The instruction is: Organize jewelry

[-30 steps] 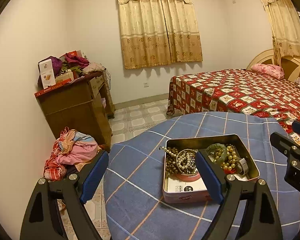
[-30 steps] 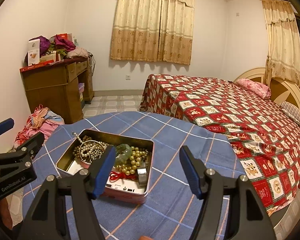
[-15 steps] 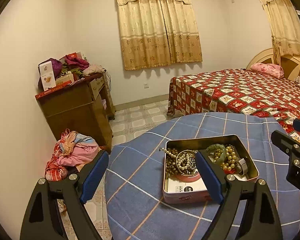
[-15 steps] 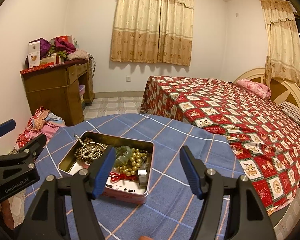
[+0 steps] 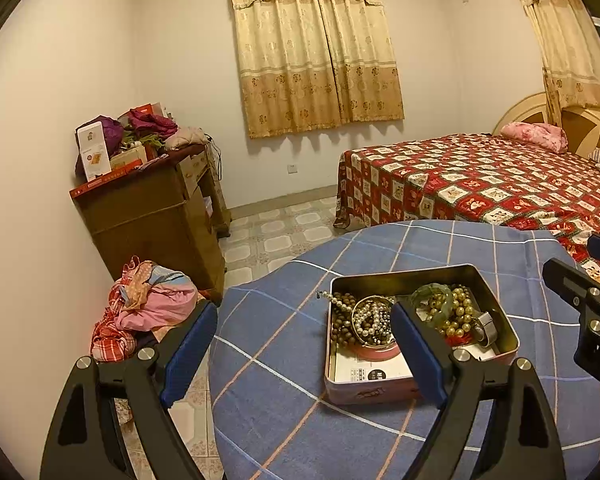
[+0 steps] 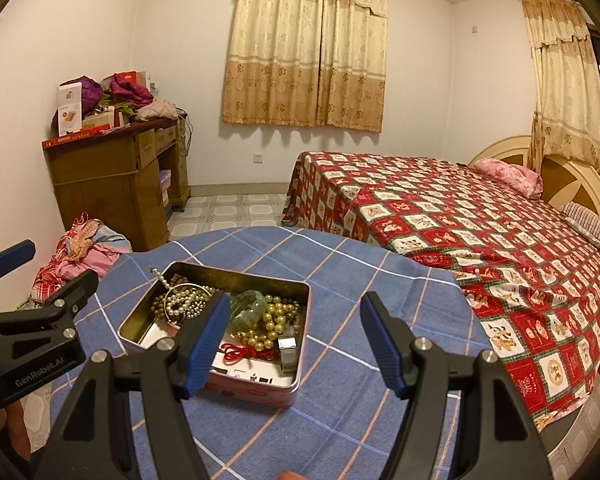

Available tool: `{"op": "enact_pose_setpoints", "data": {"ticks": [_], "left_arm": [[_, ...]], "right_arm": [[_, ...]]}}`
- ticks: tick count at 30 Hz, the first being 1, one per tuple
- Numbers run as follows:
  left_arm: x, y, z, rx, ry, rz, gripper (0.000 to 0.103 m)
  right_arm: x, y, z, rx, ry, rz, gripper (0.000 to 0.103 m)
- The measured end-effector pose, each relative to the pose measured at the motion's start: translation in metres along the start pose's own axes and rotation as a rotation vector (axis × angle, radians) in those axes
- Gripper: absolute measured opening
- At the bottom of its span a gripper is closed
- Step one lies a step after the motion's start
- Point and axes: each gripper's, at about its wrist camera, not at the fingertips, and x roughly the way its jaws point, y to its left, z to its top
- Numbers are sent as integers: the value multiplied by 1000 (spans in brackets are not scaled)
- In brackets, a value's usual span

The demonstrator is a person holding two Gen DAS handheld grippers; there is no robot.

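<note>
Left hand-held gripper (image 5: 304, 352): jaws spread wide, nothing between the blue pads, nothing held. It hovers above the near-left edge of the counter (image 5: 284, 420), which wears a blue plaid cloth.

Right hand-held gripper (image 6: 294, 344): jaws also well apart, empty. Its left finger overlaps the tin in view, but whether it touches the tin cannot be told.

Tin (image 5: 504, 334): open, rectangular, pink-sided, sitting on the cloth just ahead of both hand-held grippers; ahead-right of the left one, ahead-left of the right one.

Contents, near to far from the right hand-held gripper:
- white card (image 6: 256, 374) lining the bottom
- red cord (image 6: 242, 354) and a silver ring-like piece (image 6: 287, 345) at the near end
- gold bead strand (image 6: 274, 322) in the middle, with a green bangle (image 6: 248, 308) lying on it
- pearl strand (image 6: 184, 302) inside a thin gold hoop, next to dark brown beads (image 6: 160, 304), at the far-left end

One bead strand trails over the tin's far-left rim.

Beyond the counter: tiled floor (image 5: 276, 236), a pile of pink clothes (image 5: 148, 308) left of the left hand-held gripper, a cluttered wooden dresser (image 5: 152, 216) behind it. Far right, a bed (image 6: 460, 224) with red patterned cover. Curtains (image 6: 304, 48) on the back wall.
</note>
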Motion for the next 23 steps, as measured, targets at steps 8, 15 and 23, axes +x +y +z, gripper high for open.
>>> {"op": "enact_pose_setpoints", "data": {"ticks": [8,15,23], "left_arm": [[0,0,1,-4,1,16,88],[0,-2,1,5,-3,26,88],[6,0,-5,7,4,36,88]], "right_arm": [[0,0,0,0,-2,1,70],[-1,1,0,-5,-14,5,71],[1,-3,-3,-4,1,2,72]]}}
